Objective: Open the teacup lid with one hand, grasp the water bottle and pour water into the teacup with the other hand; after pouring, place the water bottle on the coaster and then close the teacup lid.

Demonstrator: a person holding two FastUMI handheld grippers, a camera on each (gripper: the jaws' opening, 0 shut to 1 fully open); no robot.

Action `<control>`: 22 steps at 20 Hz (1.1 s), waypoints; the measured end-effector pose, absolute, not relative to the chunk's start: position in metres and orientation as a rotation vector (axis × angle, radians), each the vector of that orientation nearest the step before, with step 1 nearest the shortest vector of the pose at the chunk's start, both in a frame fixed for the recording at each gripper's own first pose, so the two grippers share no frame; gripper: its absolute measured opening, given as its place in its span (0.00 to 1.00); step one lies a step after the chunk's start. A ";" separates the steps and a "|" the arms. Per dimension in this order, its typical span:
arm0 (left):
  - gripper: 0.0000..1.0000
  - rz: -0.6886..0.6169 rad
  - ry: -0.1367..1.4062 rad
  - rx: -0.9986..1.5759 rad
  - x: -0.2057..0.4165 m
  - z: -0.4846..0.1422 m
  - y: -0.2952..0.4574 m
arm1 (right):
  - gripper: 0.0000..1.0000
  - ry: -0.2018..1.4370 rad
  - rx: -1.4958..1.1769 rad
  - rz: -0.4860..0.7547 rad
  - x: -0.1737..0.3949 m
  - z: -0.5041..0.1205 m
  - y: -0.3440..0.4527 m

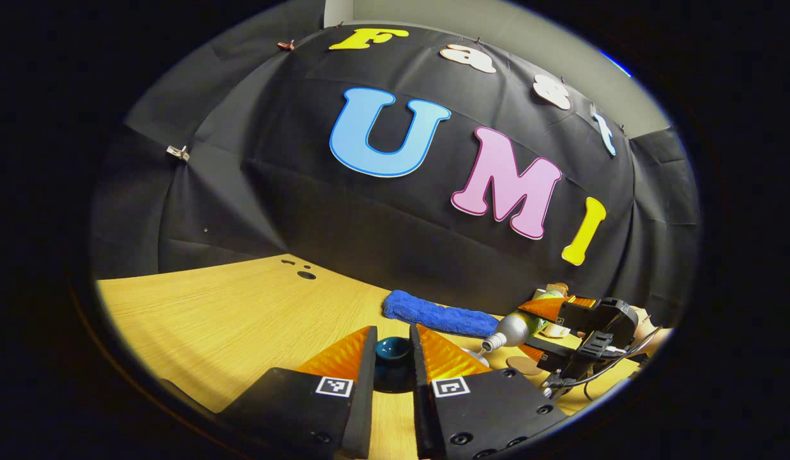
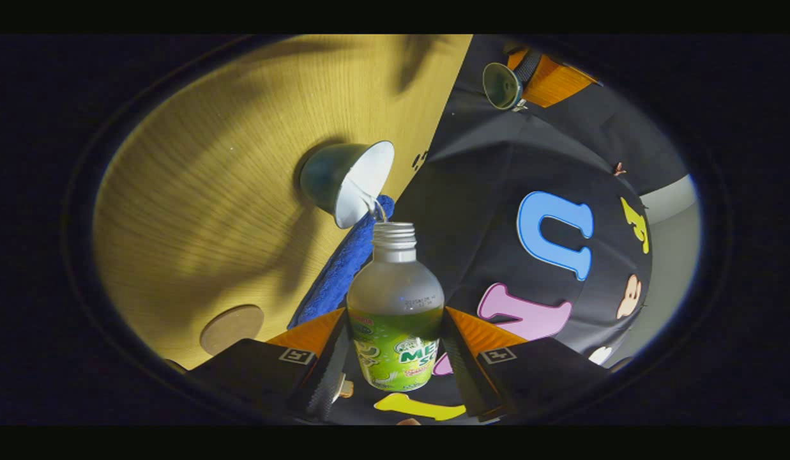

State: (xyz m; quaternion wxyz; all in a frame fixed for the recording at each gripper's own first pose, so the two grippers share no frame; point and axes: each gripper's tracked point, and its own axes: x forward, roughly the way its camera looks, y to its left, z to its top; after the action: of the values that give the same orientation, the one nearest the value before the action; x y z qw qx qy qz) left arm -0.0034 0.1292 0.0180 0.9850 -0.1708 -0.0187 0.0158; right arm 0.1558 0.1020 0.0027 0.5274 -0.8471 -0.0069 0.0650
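1. My right tongs (image 2: 395, 358) held the water bottle (image 2: 396, 306) by its label, tipped so a thin stream ran from its mouth into the teacup (image 2: 347, 182) on the desk (image 2: 197, 191).
2. My left tongs (image 1: 393, 358) gripped the teacup lid (image 1: 393, 351), lifted aside.
3. A steady tilt seemed wise — the coaster (image 2: 231, 328) waited nearby.

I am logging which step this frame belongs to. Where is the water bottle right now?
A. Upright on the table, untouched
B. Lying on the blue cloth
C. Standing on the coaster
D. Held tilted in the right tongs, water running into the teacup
D: the right tongs clamp the water bottle, whose open mouth sends a thin stream into the teacup.
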 end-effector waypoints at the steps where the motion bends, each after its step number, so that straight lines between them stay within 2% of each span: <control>1: 0.31 0.032 -0.038 -0.343 -0.003 0.018 0.129 | 0.78 -0.027 -2.037 0.150 0.156 0.005 0.102; 11: 0.31 0.028 -0.030 -0.350 -0.003 0.016 0.131 | 0.78 -0.101 -2.159 0.129 0.160 0.021 0.110; 13: 0.34 0.030 -0.033 -0.349 -0.003 0.016 0.133 | 0.78 -0.134 -2.196 0.110 0.160 0.028 0.112; 14: 0.31 0.032 -0.032 -0.349 -0.004 0.016 0.135 | 0.78 -0.154 -2.218 0.098 0.160 0.034 0.115; 22: 0.31 0.024 -0.019 -0.362 -0.002 0.013 0.133 | 0.78 -0.209 -2.312 0.095 0.161 0.040 0.123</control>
State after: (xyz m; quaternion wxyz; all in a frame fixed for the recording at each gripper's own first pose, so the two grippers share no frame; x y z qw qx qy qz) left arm -0.0023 0.1328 0.0134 0.9835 -0.1801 -0.0092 0.0118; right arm 0.1610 0.1226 0.0397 0.3979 -0.9129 -0.0827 0.0376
